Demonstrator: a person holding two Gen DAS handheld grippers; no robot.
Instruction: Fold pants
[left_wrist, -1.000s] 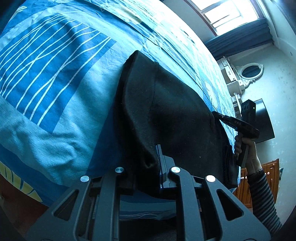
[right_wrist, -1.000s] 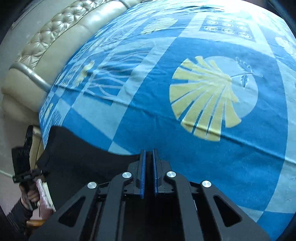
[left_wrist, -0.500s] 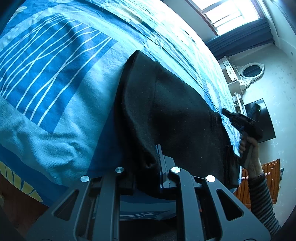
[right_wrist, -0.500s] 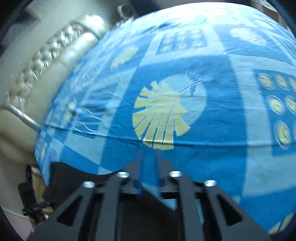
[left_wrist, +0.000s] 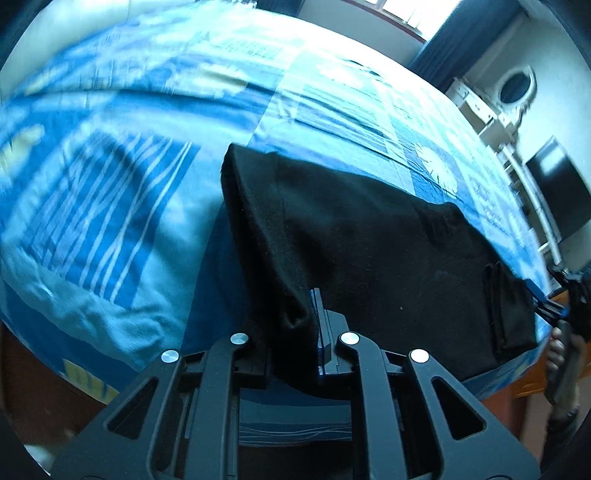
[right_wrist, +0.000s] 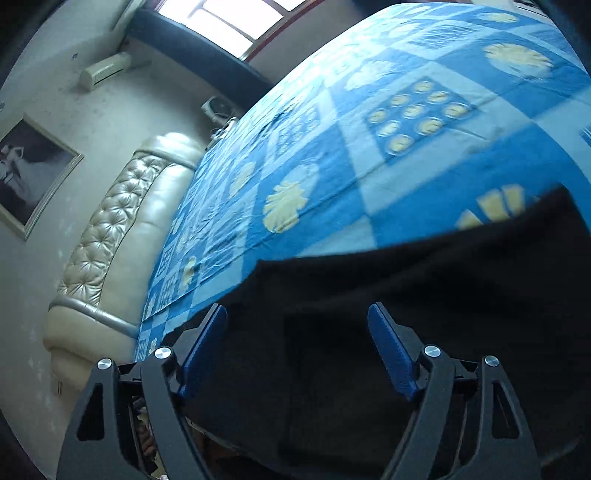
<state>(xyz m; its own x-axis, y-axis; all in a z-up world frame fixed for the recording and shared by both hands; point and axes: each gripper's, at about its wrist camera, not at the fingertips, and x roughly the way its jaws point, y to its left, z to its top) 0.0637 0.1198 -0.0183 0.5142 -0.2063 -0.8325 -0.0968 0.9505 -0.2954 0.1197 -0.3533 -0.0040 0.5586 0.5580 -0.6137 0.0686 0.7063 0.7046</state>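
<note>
The black pants (left_wrist: 369, 258) lie flat on the blue patterned bedspread (left_wrist: 110, 221) near the edge of the bed, already doubled into a broad dark panel whose far corner points toward 11 o'clock in the left wrist view and whose thicker band end, with a raised strip of cloth, sits toward 3 o'clock. The left claw (left_wrist: 295, 325) is pinching a bunched fold of the pants at their near edge, its two fingers pressed together on the cloth at about 6 o'clock; that grip probably anchors the corner so the panel stays taut and square while the other end is taken up. The right claw (right_wrist: 297, 347) hovers with its blue-padded fingers (right_wrist: 391, 350) spread wide and nothing between them, the dark fabric (right_wrist: 406, 295) filling the lower half of its view just beyond the tips; it looks positioned to close on the opposite edge, though whether the pads touch the cloth cannot be told. In the left wrist view that same claw shows small and partly cut off at 3 o'clock, beside the band end. With both ends held, the next fold could be carried over evenly; a one-sided grip would likely drag the soft cloth askew. Farther out, a tufted cream headboard (right_wrist: 110, 236) runs along the bed at 9 o'clock in the right wrist view, with a framed picture (right_wrist: 29, 173) on the wall and a bright window (right_wrist: 236, 18) at 12.
</note>
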